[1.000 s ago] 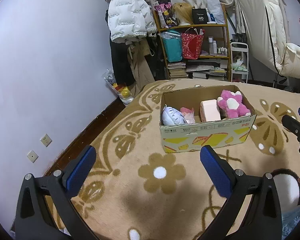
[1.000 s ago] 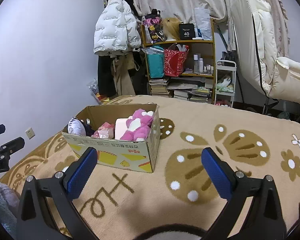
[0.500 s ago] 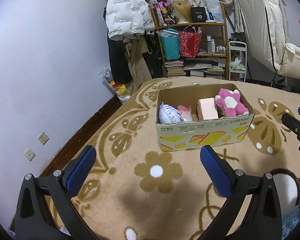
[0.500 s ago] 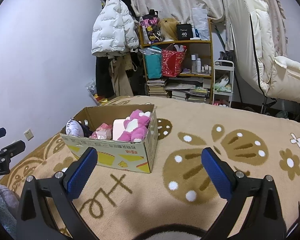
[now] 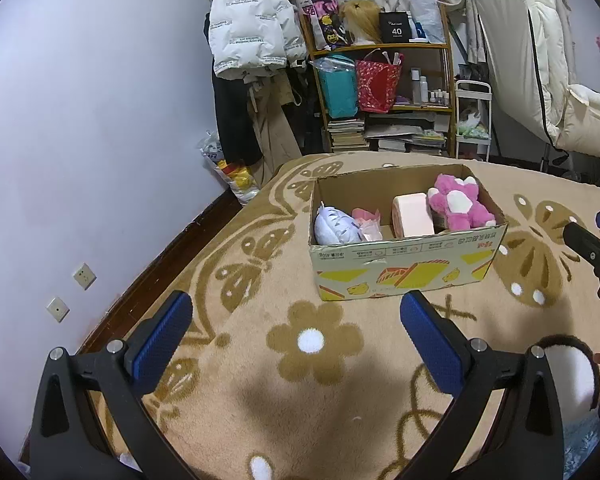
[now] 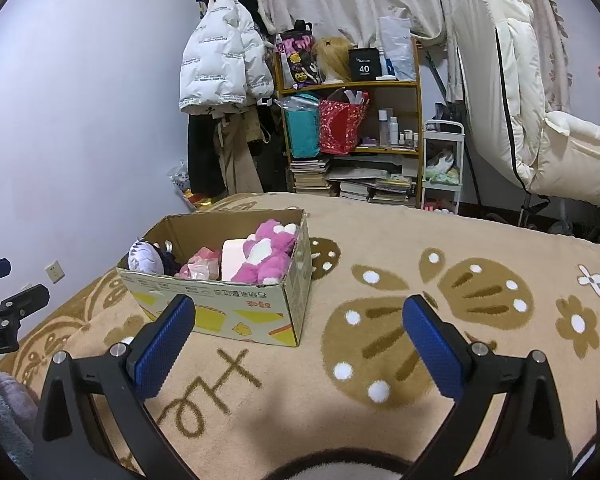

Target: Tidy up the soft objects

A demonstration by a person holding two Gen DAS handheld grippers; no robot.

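While the box (image 5: 404,264) sits on the blanket (image 5: 260,380) with four soft items inside, I judge the sorting largely done. Contents noted: a pale blue plush (image 5: 336,230) at its left end, a pink bundle (image 5: 367,220) beside it, a pink block (image 5: 412,216) in the middle, and a pink bear (image 5: 458,204) at its right end. No loose soft item shows on the blanket near the box, so what is left I cannot tell. My left gripper (image 5: 296,336) is spread wide, holding nothing, touching nothing, short of the box. My right gripper (image 6: 300,340) is likewise spread wide and empty, hovering over the blanket just before the box's near corner.
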